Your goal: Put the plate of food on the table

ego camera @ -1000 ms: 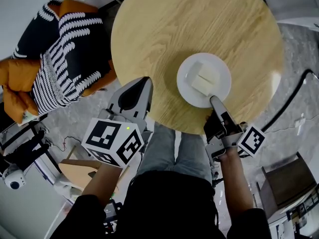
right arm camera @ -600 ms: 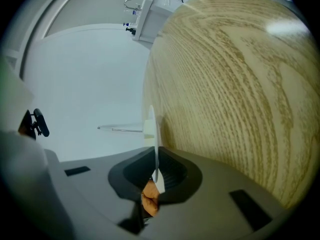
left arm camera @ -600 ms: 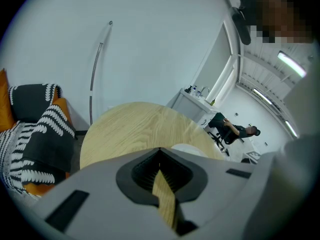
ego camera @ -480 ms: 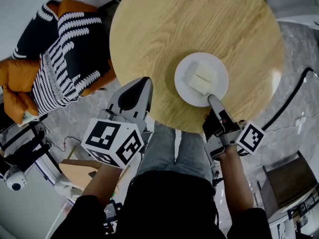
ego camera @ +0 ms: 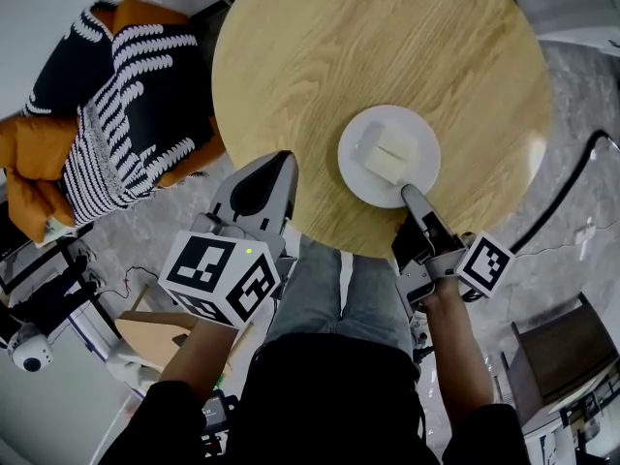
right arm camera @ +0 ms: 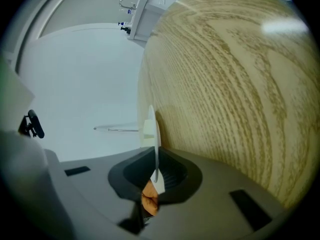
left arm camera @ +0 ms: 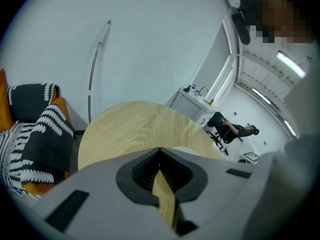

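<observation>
A white plate (ego camera: 387,155) with pale blocks of food (ego camera: 386,151) is over the near part of the round wooden table (ego camera: 368,37). My right gripper (ego camera: 407,193) is shut on the plate's near rim. In the right gripper view the plate (right arm camera: 156,141) shows edge-on between the jaws of the right gripper (right arm camera: 155,159), close to the table top (right arm camera: 240,94); whether it touches I cannot tell. My left gripper (ego camera: 284,159) hangs at the table's near left edge, shut and holding nothing; the left gripper (left arm camera: 160,154) shows only table (left arm camera: 135,129) past its tips.
An orange seat with a black-and-white striped blanket (ego camera: 126,105) stands left of the table. A black cable (ego camera: 572,192) runs across the floor on the right. A brown box (ego camera: 562,356) sits at the lower right. My legs (ego camera: 339,289) are against the table's near edge.
The plate and my right gripper have shifted slightly to the left over the table. The left gripper has stayed put.
</observation>
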Tool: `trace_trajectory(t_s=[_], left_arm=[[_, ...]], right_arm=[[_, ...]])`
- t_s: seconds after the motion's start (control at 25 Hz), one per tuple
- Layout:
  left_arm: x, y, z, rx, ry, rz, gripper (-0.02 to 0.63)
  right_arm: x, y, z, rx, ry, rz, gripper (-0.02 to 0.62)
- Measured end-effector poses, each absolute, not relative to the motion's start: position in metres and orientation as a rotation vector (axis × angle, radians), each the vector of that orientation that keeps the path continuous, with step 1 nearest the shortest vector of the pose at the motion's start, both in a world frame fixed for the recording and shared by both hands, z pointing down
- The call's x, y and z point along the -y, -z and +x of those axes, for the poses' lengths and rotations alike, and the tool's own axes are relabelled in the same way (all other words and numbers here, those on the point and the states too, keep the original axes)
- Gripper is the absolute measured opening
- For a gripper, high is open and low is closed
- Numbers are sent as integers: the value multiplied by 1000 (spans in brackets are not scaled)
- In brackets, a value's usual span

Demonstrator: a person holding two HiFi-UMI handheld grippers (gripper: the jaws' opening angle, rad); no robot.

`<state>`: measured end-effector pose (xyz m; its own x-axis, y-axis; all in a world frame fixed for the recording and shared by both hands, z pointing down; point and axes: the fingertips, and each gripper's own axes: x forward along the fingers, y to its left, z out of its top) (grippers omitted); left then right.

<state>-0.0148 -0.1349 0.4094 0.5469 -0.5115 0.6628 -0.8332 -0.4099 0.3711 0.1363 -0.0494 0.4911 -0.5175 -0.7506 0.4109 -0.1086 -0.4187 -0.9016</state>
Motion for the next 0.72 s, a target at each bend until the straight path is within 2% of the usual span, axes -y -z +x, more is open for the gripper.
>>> trace_trajectory(t_s=[0.72], left_arm=[[130, -416, -14, 1056, -594, 2077, 8]], right_arm=[[51, -492, 137, -1382, 2034, -1359, 20]])
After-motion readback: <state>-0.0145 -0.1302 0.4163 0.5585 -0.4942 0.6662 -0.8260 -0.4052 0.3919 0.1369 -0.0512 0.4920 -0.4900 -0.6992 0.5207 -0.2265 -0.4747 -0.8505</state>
